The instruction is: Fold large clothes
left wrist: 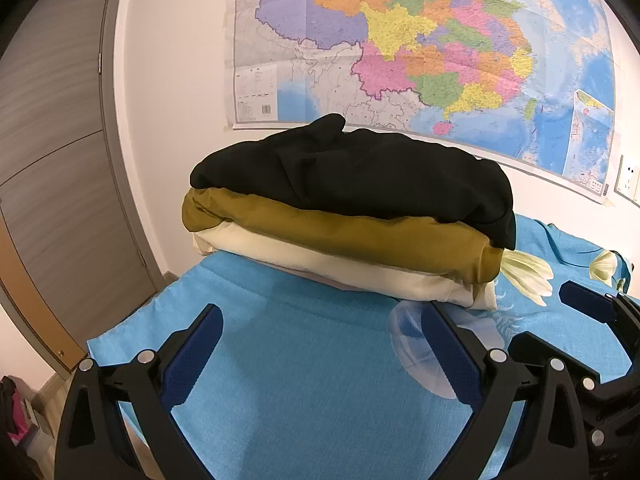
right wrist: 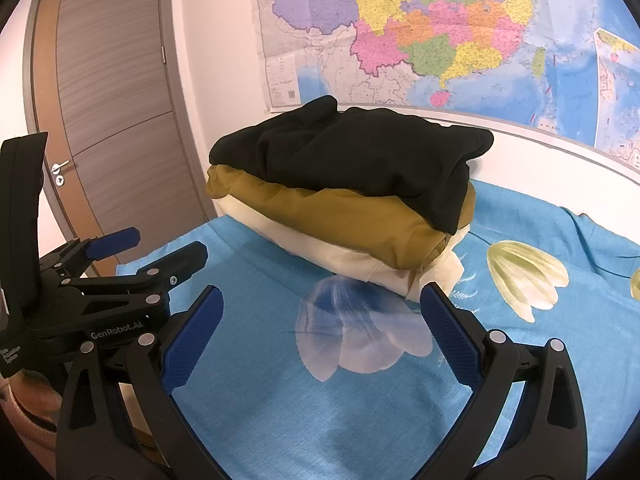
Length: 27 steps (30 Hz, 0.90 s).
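Note:
A stack of three folded garments lies on the blue flowered bedsheet point(left wrist: 304, 376) near the wall. A black garment point(left wrist: 360, 176) is on top, a mustard one point(left wrist: 340, 236) under it, and a cream one point(left wrist: 340, 274) at the bottom. My left gripper point(left wrist: 320, 320) hangs open over the sheet just short of the stack, holding nothing. From the right wrist view the same black point(right wrist: 360, 156), mustard point(right wrist: 352, 224) and cream point(right wrist: 320, 258) layers show. My right gripper point(right wrist: 322, 296) is open and empty in front of the stack's near corner. The left gripper point(right wrist: 160, 246) sits beside it on the left.
A large coloured map point(left wrist: 420, 40) covers the wall behind the stack. A grey-brown door point(right wrist: 108, 92) with a handle point(right wrist: 60, 167) stands to the left. The bed's left edge point(left wrist: 120, 332) drops to the floor, where some items point(left wrist: 16, 412) lie. A wall socket point(left wrist: 628, 178) is at the right.

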{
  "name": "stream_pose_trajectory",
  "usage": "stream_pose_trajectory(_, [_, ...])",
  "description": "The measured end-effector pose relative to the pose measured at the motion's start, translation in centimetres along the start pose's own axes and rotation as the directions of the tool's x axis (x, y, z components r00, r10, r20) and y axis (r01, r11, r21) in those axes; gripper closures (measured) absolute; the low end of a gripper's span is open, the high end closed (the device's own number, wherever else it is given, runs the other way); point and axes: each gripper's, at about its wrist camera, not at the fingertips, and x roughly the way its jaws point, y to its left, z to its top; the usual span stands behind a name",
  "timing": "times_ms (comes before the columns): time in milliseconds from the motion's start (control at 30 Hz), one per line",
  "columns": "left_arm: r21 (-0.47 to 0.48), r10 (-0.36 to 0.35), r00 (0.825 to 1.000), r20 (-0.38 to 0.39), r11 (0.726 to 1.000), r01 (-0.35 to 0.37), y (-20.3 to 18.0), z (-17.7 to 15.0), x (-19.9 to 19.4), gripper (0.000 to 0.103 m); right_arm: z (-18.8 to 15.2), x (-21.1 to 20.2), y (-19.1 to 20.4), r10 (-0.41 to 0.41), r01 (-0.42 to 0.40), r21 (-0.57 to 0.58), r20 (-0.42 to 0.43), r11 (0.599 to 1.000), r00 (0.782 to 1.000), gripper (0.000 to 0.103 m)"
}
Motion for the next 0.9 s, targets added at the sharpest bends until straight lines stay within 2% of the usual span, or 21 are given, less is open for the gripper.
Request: stream_pose_trajectory(900, [-0.003, 0.0, 1.0, 0.003, 1.0, 0.0, -0.04, -0.39, -0.19, 0.007, -0.16, -0.13, 0.16, -0.006, 0.006, 0.005, 0.003, 1.0, 1.0, 0.006])
